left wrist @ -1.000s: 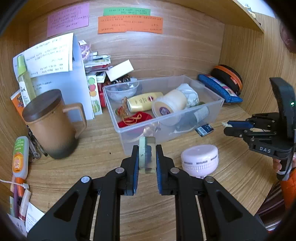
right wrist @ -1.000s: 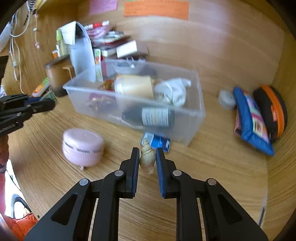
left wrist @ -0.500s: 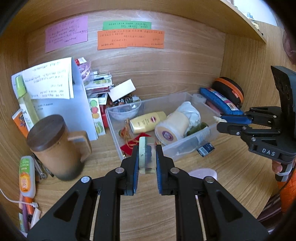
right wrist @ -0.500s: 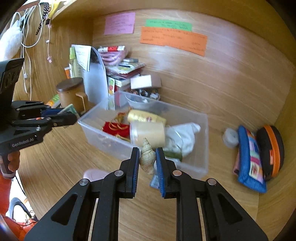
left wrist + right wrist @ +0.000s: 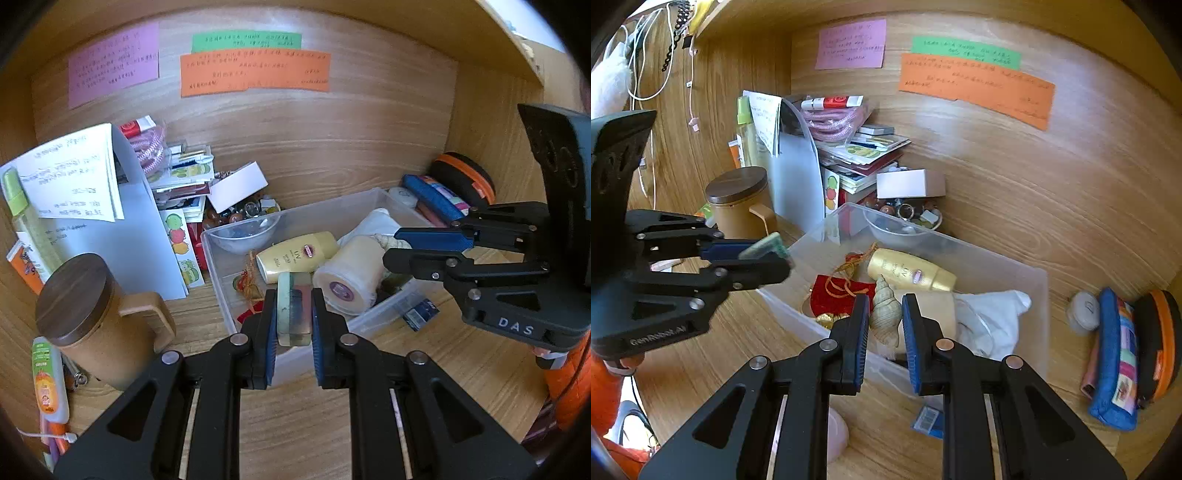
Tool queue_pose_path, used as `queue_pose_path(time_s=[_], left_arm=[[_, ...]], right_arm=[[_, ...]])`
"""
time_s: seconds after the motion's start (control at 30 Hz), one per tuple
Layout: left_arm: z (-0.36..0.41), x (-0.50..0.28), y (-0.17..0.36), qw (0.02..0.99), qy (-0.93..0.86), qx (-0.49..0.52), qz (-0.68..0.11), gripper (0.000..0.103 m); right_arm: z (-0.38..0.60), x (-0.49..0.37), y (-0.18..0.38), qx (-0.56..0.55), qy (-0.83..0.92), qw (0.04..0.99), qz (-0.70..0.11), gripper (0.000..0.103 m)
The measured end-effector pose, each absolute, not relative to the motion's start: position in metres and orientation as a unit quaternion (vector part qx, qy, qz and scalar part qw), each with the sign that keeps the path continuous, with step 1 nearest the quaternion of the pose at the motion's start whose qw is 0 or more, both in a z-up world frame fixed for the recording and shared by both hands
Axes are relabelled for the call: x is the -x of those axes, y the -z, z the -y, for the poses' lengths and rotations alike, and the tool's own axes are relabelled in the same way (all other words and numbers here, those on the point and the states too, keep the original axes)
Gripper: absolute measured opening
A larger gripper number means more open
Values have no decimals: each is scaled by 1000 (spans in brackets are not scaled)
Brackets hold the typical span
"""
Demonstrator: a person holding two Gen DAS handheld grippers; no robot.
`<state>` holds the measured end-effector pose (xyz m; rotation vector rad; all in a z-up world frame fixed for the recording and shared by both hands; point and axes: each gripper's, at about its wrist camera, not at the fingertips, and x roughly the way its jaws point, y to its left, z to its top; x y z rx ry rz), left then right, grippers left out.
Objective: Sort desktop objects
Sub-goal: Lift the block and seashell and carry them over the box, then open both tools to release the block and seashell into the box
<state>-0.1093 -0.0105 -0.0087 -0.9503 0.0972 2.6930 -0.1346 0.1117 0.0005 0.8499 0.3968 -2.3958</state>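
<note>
brown lidded mug (image 5: 94,317) left | paper notes (image 5: 255,70) on back wall | cables (image 5: 646,66) hanging left

Writing on the pink note (image 5: 114,68), green note (image 5: 246,40) and orange note (image 5: 255,72) beyond my fingertips is too small to read. The pink round container (image 5: 836,435) below my right fingers is mostly hidden behind the gripper frame. I can't make out the beads in the clear bowl (image 5: 905,225). My left fingers cover the tub's near wall (image 5: 291,360).
</note>
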Motion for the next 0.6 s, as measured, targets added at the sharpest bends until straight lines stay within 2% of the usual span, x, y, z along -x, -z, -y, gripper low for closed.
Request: queue_pose_path(time_s=[0.6], left_arm=[[11,158,39,150,-914,377,-29,15]], right_arm=[[-84,166,23,-357,866,310,-163,16]])
